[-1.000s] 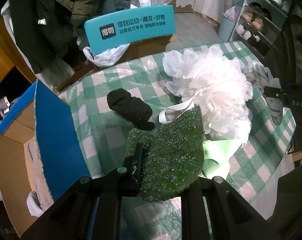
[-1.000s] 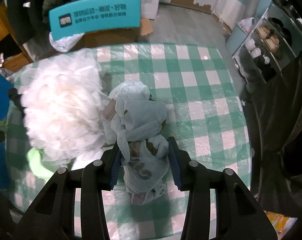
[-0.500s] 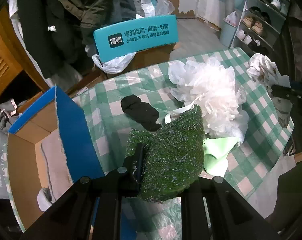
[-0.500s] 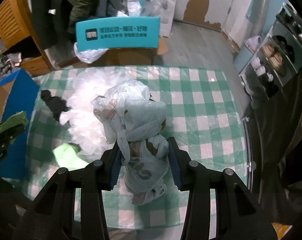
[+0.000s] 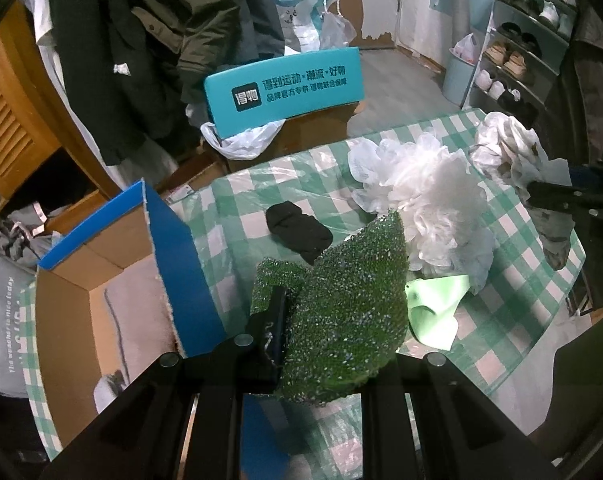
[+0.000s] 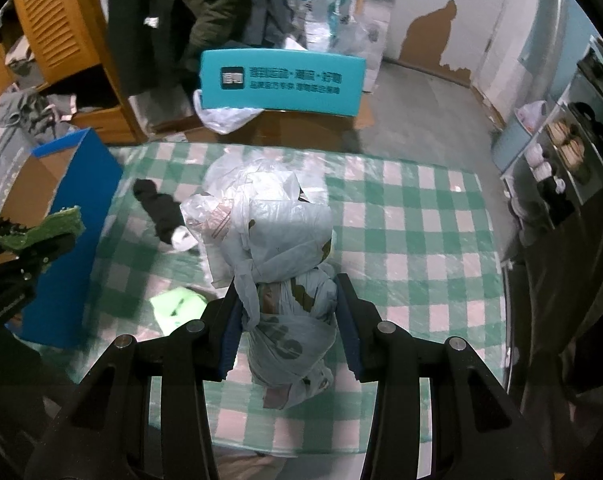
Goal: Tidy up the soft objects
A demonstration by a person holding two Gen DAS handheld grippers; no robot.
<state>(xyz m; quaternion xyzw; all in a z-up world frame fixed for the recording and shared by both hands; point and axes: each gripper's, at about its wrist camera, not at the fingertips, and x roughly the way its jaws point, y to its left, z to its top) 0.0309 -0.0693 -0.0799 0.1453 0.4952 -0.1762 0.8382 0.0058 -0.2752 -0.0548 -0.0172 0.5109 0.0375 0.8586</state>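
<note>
My left gripper point(image 5: 325, 312) is shut on a green scrub sponge point(image 5: 349, 312) and holds it above the table, just right of the open blue cardboard box point(image 5: 101, 280). My right gripper point(image 6: 287, 300) is shut on a knotted bundle of plastic bags point(image 6: 277, 240), lifted above the checked tablecloth point(image 6: 421, 240); the bundle also shows in the left wrist view point(image 5: 509, 152). On the table lie a white mesh bath pouf point(image 5: 425, 200), a black sock point(image 5: 299, 228) and a light green cloth point(image 5: 433, 304).
The box point(image 6: 65, 208) stands at the table's left end with a grey item inside. A teal-backed chair point(image 5: 285, 88) with a plastic bag stands behind the table. A shoe rack point(image 5: 517, 52) is at the far right. Coats hang at the back.
Both grippers have risen and pulled back from the table with their loads. The right one lifted the bag bundle well clear of the pouf; the box has come further into view.
</note>
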